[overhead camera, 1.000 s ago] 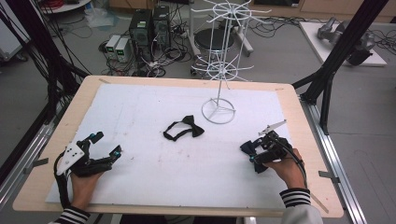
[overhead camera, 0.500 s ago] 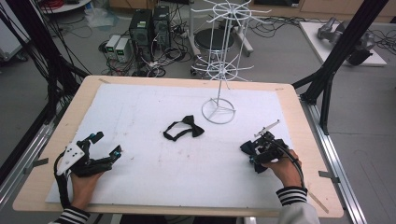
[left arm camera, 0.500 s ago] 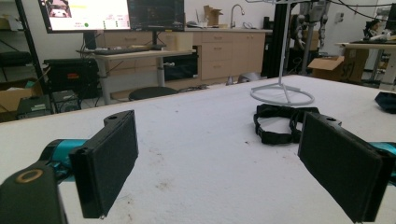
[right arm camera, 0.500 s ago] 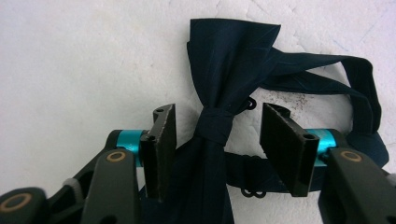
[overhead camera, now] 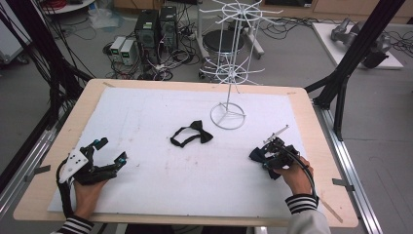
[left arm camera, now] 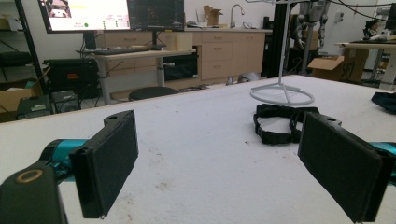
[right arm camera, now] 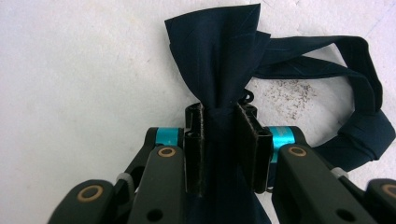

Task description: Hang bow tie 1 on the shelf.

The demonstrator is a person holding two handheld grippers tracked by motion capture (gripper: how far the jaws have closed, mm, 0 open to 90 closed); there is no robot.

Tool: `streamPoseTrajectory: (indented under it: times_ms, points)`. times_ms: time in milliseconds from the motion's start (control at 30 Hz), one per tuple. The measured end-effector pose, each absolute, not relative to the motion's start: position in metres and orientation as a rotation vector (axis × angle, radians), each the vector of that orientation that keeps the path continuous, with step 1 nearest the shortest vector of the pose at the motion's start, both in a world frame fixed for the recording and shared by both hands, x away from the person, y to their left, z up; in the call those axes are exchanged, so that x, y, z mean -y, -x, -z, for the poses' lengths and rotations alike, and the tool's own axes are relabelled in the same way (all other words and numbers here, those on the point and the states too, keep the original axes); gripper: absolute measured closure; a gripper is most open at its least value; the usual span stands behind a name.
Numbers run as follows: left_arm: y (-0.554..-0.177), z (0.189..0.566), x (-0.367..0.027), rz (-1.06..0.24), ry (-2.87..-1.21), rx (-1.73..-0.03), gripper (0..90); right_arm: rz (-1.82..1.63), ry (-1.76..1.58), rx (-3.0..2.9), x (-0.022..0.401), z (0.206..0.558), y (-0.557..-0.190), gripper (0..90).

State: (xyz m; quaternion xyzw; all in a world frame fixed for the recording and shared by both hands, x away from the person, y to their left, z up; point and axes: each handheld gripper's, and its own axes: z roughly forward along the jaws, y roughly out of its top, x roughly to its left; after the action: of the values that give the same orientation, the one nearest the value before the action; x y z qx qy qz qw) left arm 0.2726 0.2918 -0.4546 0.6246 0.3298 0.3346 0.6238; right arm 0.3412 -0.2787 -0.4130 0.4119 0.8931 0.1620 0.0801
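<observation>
A dark navy bow tie [right arm camera: 219, 60] is pinched at its knot between the jaws of my right gripper [right arm camera: 219, 140], its strap looping off to the right over the white mat. From above, that right gripper [overhead camera: 269, 155] sits near the mat's right edge with the navy tie [overhead camera: 256, 154] under it. A second, black bow tie [overhead camera: 191, 134] lies flat in the middle of the mat; it also lies ahead in the left gripper view [left arm camera: 280, 122]. My left gripper [overhead camera: 108, 151] rests at the near left, jaws wide apart with nothing between them [left arm camera: 215, 163].
A white wire display stand [overhead camera: 228, 116] with hooked arms rises from a ring base behind the black tie. The white mat [overhead camera: 146, 107] covers a wooden table [overhead camera: 316, 131]. A thin rod [overhead camera: 277, 132] lies just beyond the right gripper.
The right hand has shifted slightly toward the near edge with the navy tie in its jaws. The left gripper and the black tie have stayed put.
</observation>
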Motion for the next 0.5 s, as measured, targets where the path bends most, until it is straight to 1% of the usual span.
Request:
streamPoseTrajectory:
  times_ms: [300,500]
  points:
    - [-0.2726,0.4546,-0.2918,-0.768,-1.434,-0.757,12.6,-0.504,-1.231,-2.639,0.2808,0.4101,-0.3409,75.2]
    - [-0.2726,0.4546,-0.2918,-0.769,-1.434,-0.757,12.6,-0.587,-1.245,-2.611,0.2827,0.4052,-0.3396,75.1]
